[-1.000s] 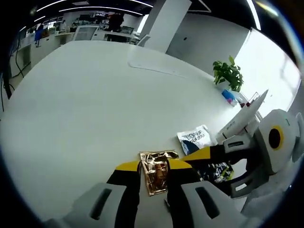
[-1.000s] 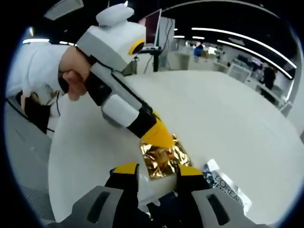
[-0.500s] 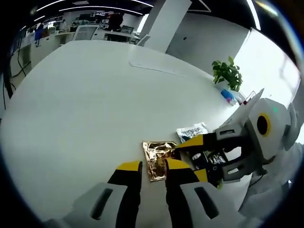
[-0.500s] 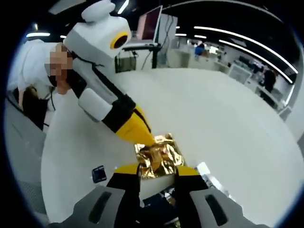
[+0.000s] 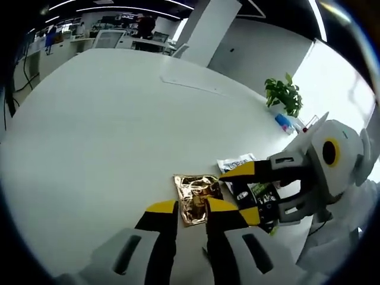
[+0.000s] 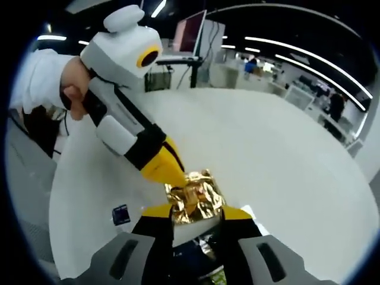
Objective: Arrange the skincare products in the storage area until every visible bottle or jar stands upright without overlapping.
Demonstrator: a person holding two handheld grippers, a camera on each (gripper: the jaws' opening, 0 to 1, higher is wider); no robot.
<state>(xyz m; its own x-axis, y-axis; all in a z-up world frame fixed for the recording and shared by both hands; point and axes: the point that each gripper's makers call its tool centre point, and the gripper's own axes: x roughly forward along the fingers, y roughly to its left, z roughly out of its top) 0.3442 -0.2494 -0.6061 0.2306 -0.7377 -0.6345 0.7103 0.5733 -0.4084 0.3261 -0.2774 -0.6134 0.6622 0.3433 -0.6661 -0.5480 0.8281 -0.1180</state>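
- Left gripper view: the left tongs (image 5: 191, 209) are clenched on the near edge of a gold foil packet (image 5: 195, 198) lying on the white counter (image 5: 107, 130). The right tongs (image 5: 246, 187) come in from 3 o'clock, over a white sachet (image 5: 236, 164) and a dark packet (image 5: 261, 199); their grip cannot be told here.
- Right gripper view: the right tongs (image 6: 196, 215) grip the crumpled gold foil packet (image 6: 196, 199) at its near edge, at 6 o'clock. The left tongs (image 6: 172, 173) reach in from 10 o'clock, tips on the foil's far side. A small dark square (image 6: 120, 214) lies at 8 o'clock.
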